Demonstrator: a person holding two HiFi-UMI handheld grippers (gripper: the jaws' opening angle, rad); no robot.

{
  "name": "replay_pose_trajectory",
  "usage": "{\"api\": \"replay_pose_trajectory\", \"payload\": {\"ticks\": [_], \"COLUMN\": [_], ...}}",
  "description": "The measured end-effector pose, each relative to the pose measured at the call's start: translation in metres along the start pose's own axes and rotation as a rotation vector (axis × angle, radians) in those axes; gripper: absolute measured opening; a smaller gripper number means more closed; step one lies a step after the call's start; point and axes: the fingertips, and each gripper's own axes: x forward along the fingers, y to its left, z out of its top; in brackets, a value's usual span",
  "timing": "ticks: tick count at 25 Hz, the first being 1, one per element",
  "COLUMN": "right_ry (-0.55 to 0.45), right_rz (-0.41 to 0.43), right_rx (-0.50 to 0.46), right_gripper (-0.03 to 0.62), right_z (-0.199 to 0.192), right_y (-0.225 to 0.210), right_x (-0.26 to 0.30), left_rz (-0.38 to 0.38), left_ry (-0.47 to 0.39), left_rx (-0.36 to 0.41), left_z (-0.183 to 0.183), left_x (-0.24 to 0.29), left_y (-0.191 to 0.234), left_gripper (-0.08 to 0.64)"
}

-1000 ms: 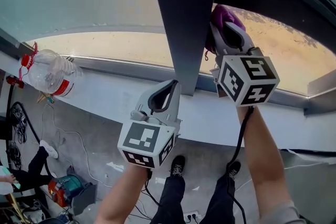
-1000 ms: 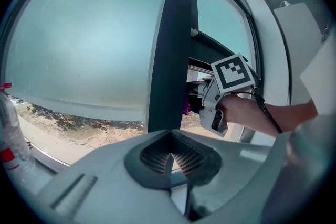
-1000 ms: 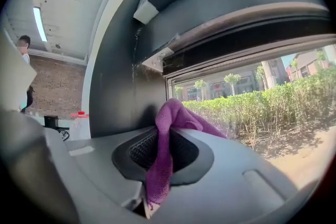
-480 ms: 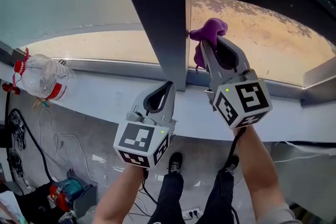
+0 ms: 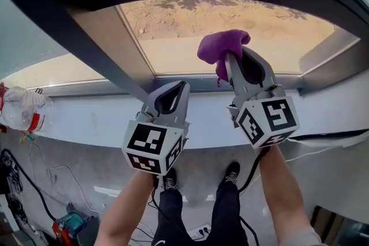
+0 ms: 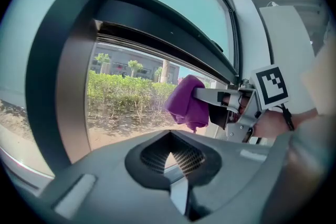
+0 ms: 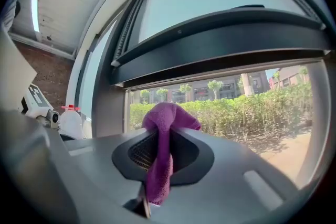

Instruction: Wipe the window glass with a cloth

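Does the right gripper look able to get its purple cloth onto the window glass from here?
Probably yes: the right gripper holds the purple cloth up just before the window glass, with nothing showing between them.

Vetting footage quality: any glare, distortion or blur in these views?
Head view: sharp, the window frame bows, sunlit ground beyond the glass is bright; left gripper view: fisheye, dark corners, purple cloth crisp; right gripper view: fisheye too, hedge well lit.
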Motion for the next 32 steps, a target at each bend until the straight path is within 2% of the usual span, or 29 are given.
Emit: {"api": "replay_pose_trajectory", "payload": {"ticks": [9,18,23,29,32], "right_ry": [0.024,0.023,0.037,0.084,0.114], "right_rz": [-0.294,-0.574,-0.669,-0.783,-0.820], "right_rx": [0.003,0.005,0.008,0.041,0.041], "right_gripper": [0.064,0.064,0.064,0.064,0.064], "right_z": [0.004,0.014,0.011,-0.004,-0.015], "right_y": [-0.180,-0.359,-0.435,-0.501,-0.523], "right_x": [-0.116,-0.201,-0.208,-0.196,-0.191], "left_rz": [-0.180,-0.271,-0.289,-0.305,-0.296], "left_ry": [0.022,0.041,0.048,0.070,0.085], "left_rx": [0.024,0.045,0.063,0.082,0.089], "left_z": [0.006,0.011,0.015,0.011,0.004], "left_x": [0.092,0.172,0.213,0.238,0.246], "left_y": [-0.136,-0.245,-0.283,-0.310,-0.310], "left_gripper": [0.000,0.000,0.000,0.000,0.000]}}
